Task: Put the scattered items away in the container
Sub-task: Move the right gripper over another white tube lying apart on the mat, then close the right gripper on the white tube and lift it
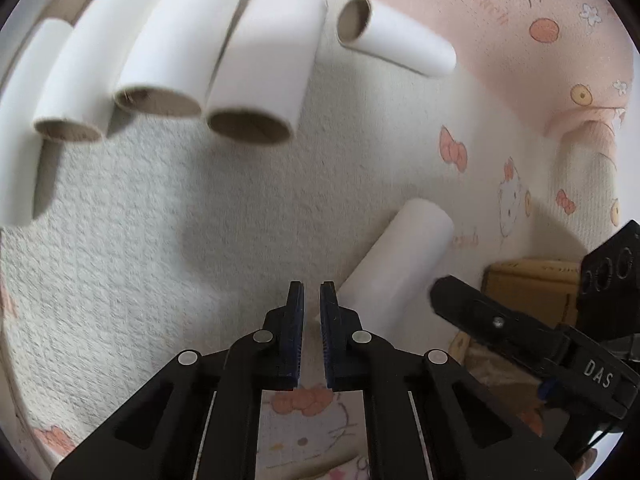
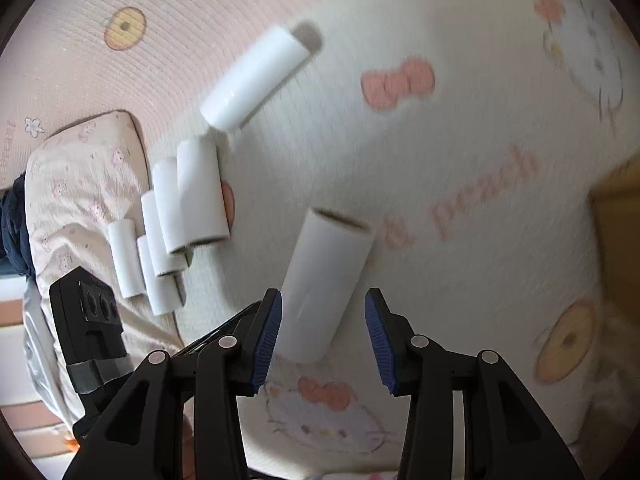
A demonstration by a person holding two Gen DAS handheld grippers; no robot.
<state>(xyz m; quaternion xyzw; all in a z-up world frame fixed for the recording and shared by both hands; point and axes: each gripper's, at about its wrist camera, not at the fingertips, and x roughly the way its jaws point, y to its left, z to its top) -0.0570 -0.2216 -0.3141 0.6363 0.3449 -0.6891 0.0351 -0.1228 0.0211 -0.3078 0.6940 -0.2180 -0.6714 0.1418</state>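
Several white cardboard tubes lie on a cream bedspread. In the left wrist view a row of tubes [image 1: 256, 68] lies at the top, one tube [image 1: 396, 42] apart to the right, and one tube [image 1: 396, 264] just right of my left gripper [image 1: 311, 292], which is nearly shut and empty. In the right wrist view my right gripper [image 2: 323, 304] is open, its fingers on either side of the near end of that lone tube [image 2: 324, 280], not closed on it. A cluster of tubes [image 2: 176, 220] lies to the left and a single tube [image 2: 256, 80] farther off.
A brown cardboard box [image 1: 528, 288] stands at the right in the left wrist view, partly behind the right gripper's body [image 1: 520, 340]; its edge [image 2: 620, 216] shows at the right in the right wrist view. A pillow [image 2: 80, 184] lies at the left.
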